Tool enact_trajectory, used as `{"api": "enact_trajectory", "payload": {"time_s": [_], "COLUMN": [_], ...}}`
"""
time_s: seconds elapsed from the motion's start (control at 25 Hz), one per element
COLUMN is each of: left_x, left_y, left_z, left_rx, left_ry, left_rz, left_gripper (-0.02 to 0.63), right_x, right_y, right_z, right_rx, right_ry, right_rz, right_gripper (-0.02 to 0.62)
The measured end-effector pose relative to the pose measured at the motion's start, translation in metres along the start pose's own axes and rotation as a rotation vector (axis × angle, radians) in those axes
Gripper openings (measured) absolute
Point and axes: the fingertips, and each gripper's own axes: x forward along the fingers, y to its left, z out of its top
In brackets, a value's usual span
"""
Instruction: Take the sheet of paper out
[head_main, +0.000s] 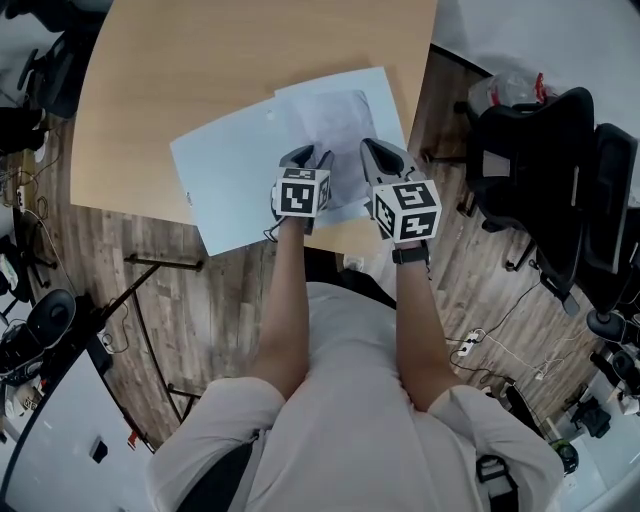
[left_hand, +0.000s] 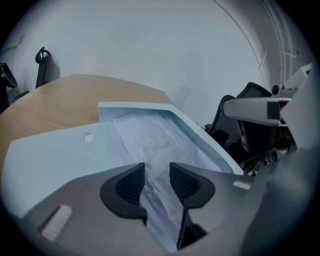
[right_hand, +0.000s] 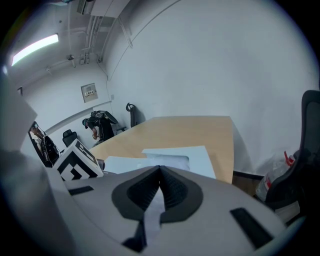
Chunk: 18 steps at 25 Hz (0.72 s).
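Observation:
A pale blue folder (head_main: 228, 172) lies open on the wooden table (head_main: 200, 60), near its front edge. On the folder's right half rests a crumpled white sheet of paper (head_main: 335, 122). My left gripper (head_main: 306, 157) is over the sheet's near edge with its jaws open. In the left gripper view the sheet of paper (left_hand: 150, 140) runs between the left gripper (left_hand: 156, 176) pads, which do not press on it. My right gripper (head_main: 376, 152) is at the sheet's right side. In the right gripper view the right gripper (right_hand: 160, 174) is shut on a strip of the sheet of paper (right_hand: 152, 212).
A black office chair (head_main: 545, 170) stands right of the table, with a white bag (head_main: 505, 90) behind it. A power strip and cables (head_main: 467, 343) lie on the wood floor. The table's front edge runs just under both grippers. A white wall is beyond the table.

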Motion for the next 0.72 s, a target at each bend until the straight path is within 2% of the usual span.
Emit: {"api": "enact_trajectory", "payload": {"time_s": [0.24,0.4,0.52,0.72], "left_x": [0.016,0.02,0.02,0.019], "left_y": [0.003,0.008,0.012,0.016], "left_z": [-0.014,-0.016,-0.016,-0.016], "left_rx": [0.041,0.043,0.038,0.019], "left_ry": [0.072,0.08,0.083,0.087], "left_rz": [0.038,0.058,0.078,0.101], "left_gripper": [0.156,0.153,0.108,0.068], "right_x": [0.001,0.001,0.002,0.005], "right_y": [-0.006,-0.008,-0.009,-0.008], "right_z": [-0.004,-0.005,-0.005,-0.007], "right_rx": [0.008,0.012,0.017,0.016], "right_ry": [0.011,0.013,0.014,0.021], "right_rz": [-0.009,-0.015,-0.016,-0.017], "right_gripper": [0.003,0.003,0.003,0.003]}}
